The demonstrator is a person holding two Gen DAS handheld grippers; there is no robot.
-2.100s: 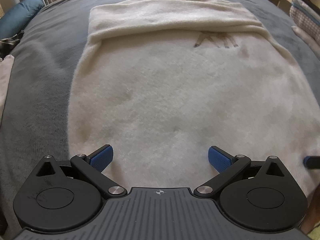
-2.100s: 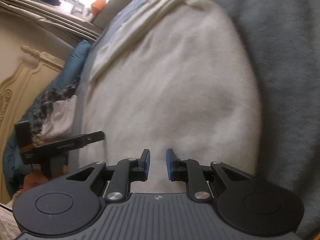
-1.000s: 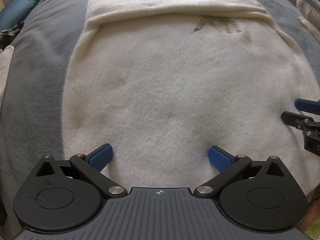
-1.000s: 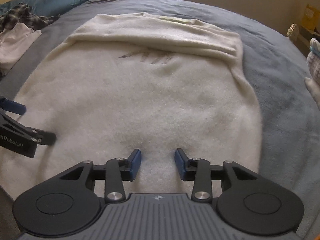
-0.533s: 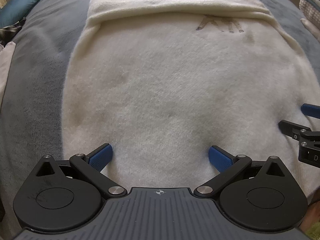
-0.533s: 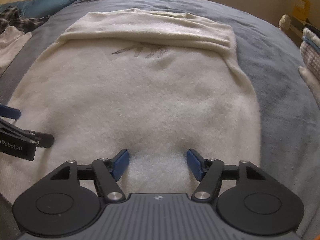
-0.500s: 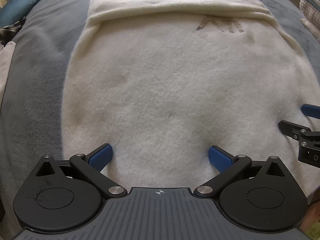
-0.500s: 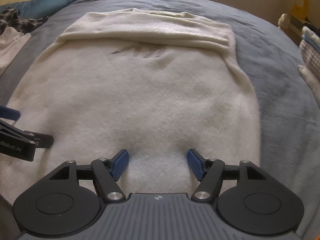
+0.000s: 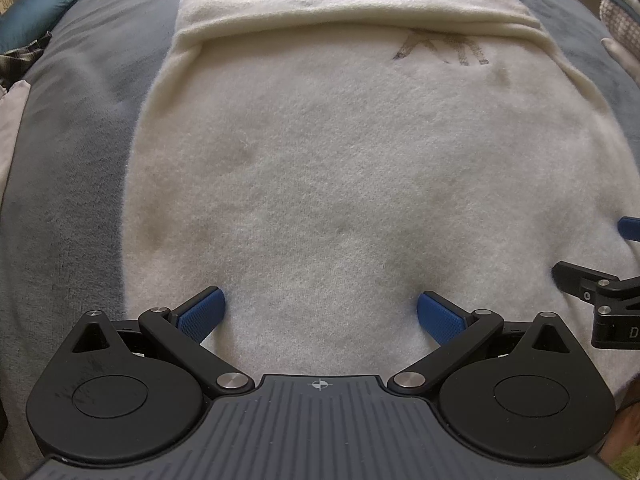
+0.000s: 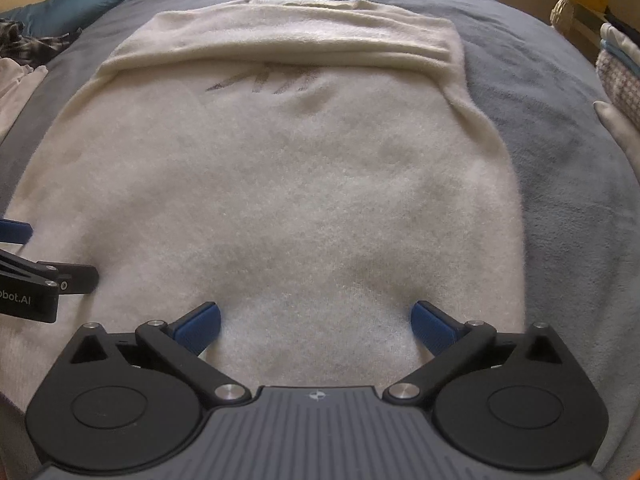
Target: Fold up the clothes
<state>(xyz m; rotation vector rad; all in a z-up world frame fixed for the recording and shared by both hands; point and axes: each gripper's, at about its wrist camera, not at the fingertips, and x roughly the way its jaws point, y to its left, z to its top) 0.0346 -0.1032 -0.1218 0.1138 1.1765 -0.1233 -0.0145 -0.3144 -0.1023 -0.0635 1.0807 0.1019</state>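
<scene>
A cream fuzzy sweater (image 9: 340, 152) (image 10: 280, 184) lies flat on the grey-blue bed cover, its far end folded over in a band and a dark mark just below that fold. My left gripper (image 9: 320, 312) hovers open over the sweater's near hem, left of the middle, blue pads wide apart. My right gripper (image 10: 316, 320) stands beside it over the near hem toward the right edge; its jaws are opening, wide apart, with only the flat knit below them. Each gripper's tip shows at the other view's side edge.
The grey-blue bed cover (image 10: 560, 168) surrounds the sweater. A teal pillow (image 10: 80, 4) and plaid and white clothes (image 10: 20, 64) lie at the far left. Folded stacked textiles (image 10: 616, 76) sit at the right edge.
My right gripper's jaws have spread from nearly together to wide apart over the hem. The left gripper has stayed put and open.
</scene>
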